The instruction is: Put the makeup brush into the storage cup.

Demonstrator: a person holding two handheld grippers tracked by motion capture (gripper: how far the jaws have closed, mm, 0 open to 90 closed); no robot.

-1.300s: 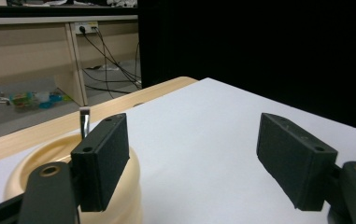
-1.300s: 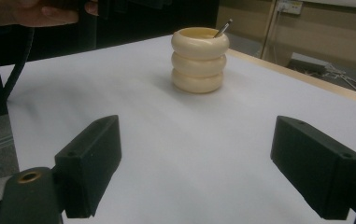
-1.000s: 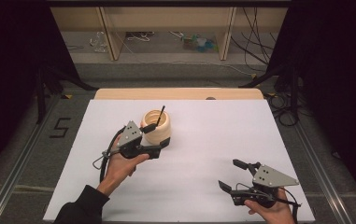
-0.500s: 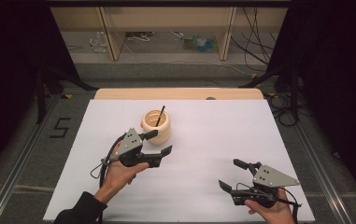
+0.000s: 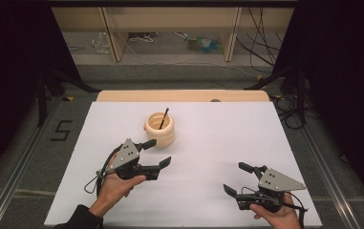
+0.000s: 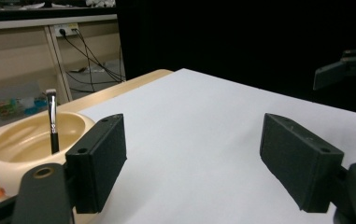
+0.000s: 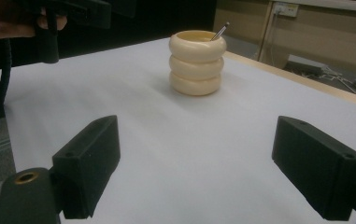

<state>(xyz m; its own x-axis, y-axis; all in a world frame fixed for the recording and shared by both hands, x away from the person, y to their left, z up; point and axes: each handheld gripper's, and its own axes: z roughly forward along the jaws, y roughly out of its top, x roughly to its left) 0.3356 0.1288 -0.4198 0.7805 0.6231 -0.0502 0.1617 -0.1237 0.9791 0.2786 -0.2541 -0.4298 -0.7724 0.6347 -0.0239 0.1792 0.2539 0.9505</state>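
Brush, thin and black, stands propped inside cream ribbed ring-stacked holder, probably for storage; left gripper near it and right gripper both released, empty

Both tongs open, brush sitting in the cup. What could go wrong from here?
1. The left tongs hover open right beside the cream ringed cup; a careless swing might knock it over.
2. The thin black brush leans loose against the cup's rim, so a nudge could tip it out onto the white table.
3. The brush handle is slim; wide pads may pinch it off-centre and let it slip.
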